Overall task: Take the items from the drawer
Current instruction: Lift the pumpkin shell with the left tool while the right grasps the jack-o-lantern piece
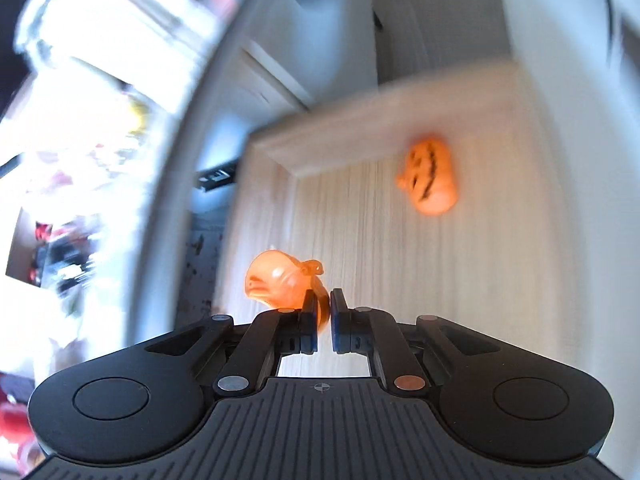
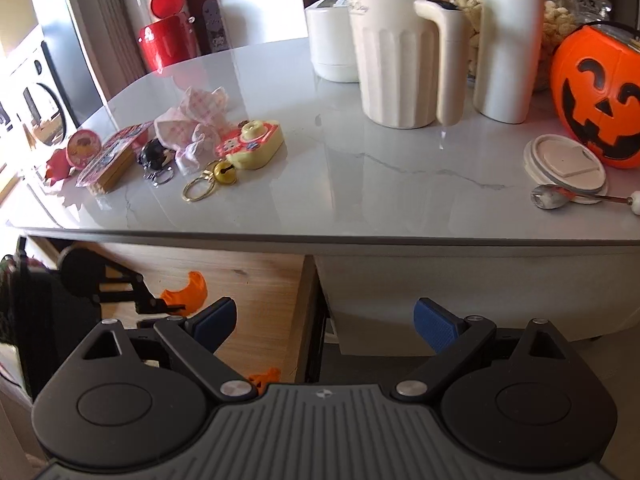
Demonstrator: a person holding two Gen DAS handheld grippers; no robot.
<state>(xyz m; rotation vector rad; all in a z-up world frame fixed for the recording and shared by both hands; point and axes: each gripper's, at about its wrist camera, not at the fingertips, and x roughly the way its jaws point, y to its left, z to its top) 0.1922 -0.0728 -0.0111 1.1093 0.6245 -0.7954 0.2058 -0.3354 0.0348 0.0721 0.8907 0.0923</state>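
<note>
The left gripper (image 1: 324, 300) had its fingers (image 1: 309, 312) clamped on a small orange pumpkin toy (image 1: 280, 280), pinching it by one edge so most of it stuck out toward 10 o'clock. Probably the easiest bit to catch, since the thing is round and lumpy. It was over the open drawer (image 1: 360, 240), whose pale wood floor filled the left wrist view. A second pumpkin toy (image 1: 430, 178) lay on its side on the drawer floor up at 1 o'clock, well apart from the first, so I'd say that one was left to fetch.

The right gripper (image 2: 324, 324) hung in front of the worktop (image 2: 400, 168) with fingers wide apart and nothing between them, seemingly just waiting. On the worktop at 10 o'clock sat a cluster of trinkets, including a toy camera (image 2: 252, 144) and key rings (image 2: 200, 188), likely where drawer stuff gets dropped.
</note>
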